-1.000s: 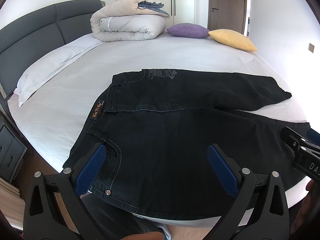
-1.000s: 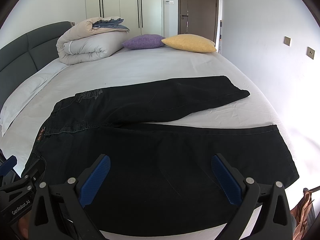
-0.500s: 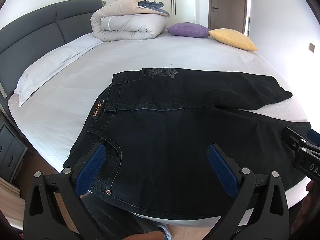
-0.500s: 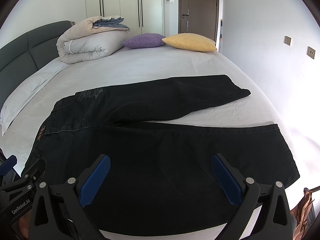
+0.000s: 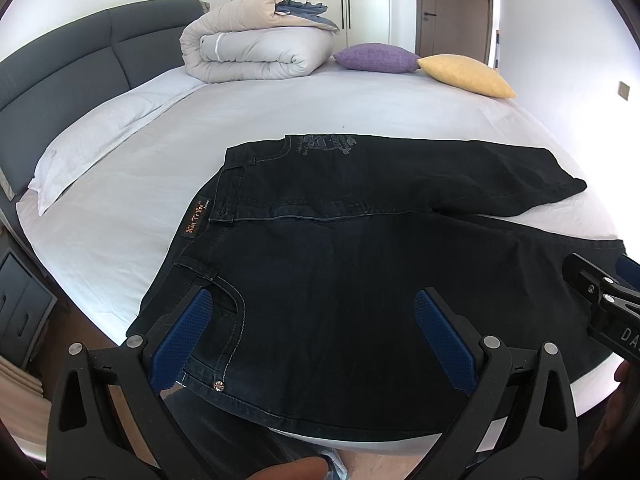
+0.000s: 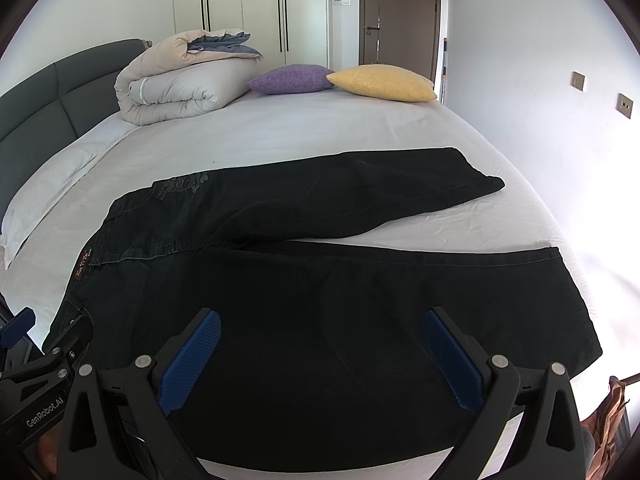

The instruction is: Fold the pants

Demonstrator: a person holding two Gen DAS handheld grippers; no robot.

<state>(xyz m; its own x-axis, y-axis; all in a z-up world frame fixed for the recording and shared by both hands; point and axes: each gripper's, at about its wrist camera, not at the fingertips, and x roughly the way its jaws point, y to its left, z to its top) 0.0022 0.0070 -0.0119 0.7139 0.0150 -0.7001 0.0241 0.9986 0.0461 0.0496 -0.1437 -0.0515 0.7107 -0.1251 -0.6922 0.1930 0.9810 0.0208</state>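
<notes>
Where pants (image 5: 360,280) overhang the bed (image 5: 280,112), their near edge is cut off; left gripper (image 5: 312,332) and right gripper (image 6: 320,356) hover above, jaws wide apart, holding nothing.

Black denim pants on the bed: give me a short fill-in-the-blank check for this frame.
1. The black denim pants lie spread flat on the white ____.
2. Both the left gripper and the right gripper have their jaws ____.
3. Beside the purple cushion lies a ____ cushion.

Missing words: bedsheet; open; yellow
</notes>
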